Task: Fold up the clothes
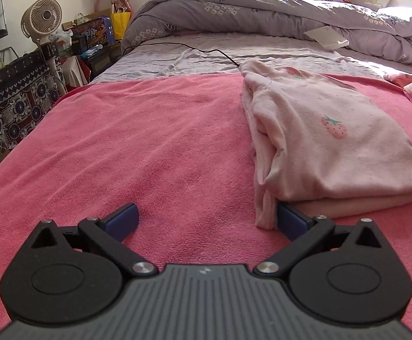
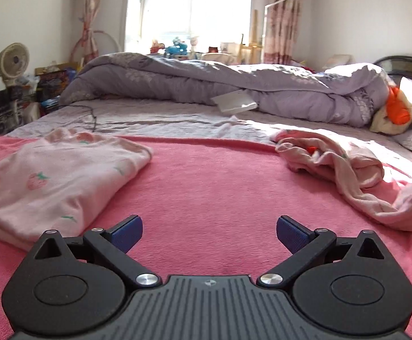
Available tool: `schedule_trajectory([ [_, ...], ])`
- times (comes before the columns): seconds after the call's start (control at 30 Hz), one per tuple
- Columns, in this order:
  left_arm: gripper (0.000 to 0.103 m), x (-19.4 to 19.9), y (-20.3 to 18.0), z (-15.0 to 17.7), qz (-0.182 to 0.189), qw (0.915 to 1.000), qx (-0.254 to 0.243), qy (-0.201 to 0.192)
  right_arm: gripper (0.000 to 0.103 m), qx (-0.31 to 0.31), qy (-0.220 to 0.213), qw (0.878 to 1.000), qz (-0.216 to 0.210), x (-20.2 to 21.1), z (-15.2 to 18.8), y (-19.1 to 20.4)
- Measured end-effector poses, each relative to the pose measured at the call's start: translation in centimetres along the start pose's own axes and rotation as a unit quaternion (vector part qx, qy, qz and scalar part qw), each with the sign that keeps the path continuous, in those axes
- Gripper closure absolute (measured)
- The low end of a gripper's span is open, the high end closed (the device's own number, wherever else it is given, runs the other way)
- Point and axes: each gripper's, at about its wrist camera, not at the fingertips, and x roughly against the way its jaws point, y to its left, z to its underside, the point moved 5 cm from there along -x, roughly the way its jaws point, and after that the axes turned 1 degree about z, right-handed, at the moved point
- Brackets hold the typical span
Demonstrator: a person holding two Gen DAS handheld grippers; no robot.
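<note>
Left gripper [image 1: 207, 222]: jaws wide apart, nothing between them, low over pink towel [image 1: 137, 147]. Right blue pad [image 1: 289, 222] just beside near-left corner of folded garment [image 1: 333, 147]; touching or not, cannot tell. Left pad [image 1: 122, 221] over bare towel.

Folded garment: pale pink, strawberry print, layered into a rough rectangle, lying flat on towel to the right of left gripper. Loose edges bunched along its left side. Far end reaches towel's far edge, near black cable [image 1: 206, 51] running across grey sheet [image 1: 177, 62].

Right gripper [image 2: 209, 233]: jaws spread wide, empty, low over towel [image 2: 211, 187]. Folded garment [image 2: 55, 175] to its left, near corner close to left finger, apart from it. Second garment [image 2: 347, 170], same pale pink print, crumpled in a heap to the right and farther off, partly on towel, partly on sheet, in sunlight.

Background: purple quilt [image 2: 234, 85] rolled across far half of bed, white flat box [image 2: 234, 102] against it. Fan [image 1: 42, 17] at left beside clutter. Window [image 2: 188, 8] behind bed, toys on sill. Orange-and-cream plush [image 2: 398, 107] at right end of quilt.
</note>
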Motion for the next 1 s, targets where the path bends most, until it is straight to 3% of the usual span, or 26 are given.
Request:
schedule_trajectory([
  [0.2, 0.000, 0.1, 0.2, 0.3, 0.003, 0.9999, 0.009, -0.008, 0.002, 0.023, -0.010, 0.999, -0.042, 1.1, 0.1, 0.9],
  [0.33, 0.000, 0.0, 0.4, 0.3, 0.009, 0.9998, 0.017, -0.009, 0.002, 0.135, -0.006, 0.989, -0.064, 0.4, -0.3, 7.0],
  [0.4, 0.000, 0.0, 0.4, 0.4, 0.009, 0.9997, 0.018, -0.012, 0.002, 0.158, 0.001, 0.986, -0.057, -0.6, -0.6, 9.0],
  [0.57, 0.000, 0.0, 0.5, 0.5, 0.013, 0.9996, 0.021, -0.014, 0.001, 0.133, 0.024, 0.991, -0.013, -2.8, -1.0, 9.0],
  [0.83, 0.000, 0.0, 0.5, 0.6, 0.017, 0.9994, 0.024, -0.017, 0.001, 0.102, 0.015, 0.993, 0.050, -0.6, -0.1, 4.9],
  [1.0, 0.000, -0.1, 0.6, 0.5, 0.017, 0.9994, 0.025, -0.018, 0.001, 0.119, 0.018, 0.993, 0.013, -0.7, 0.1, 6.2],
])
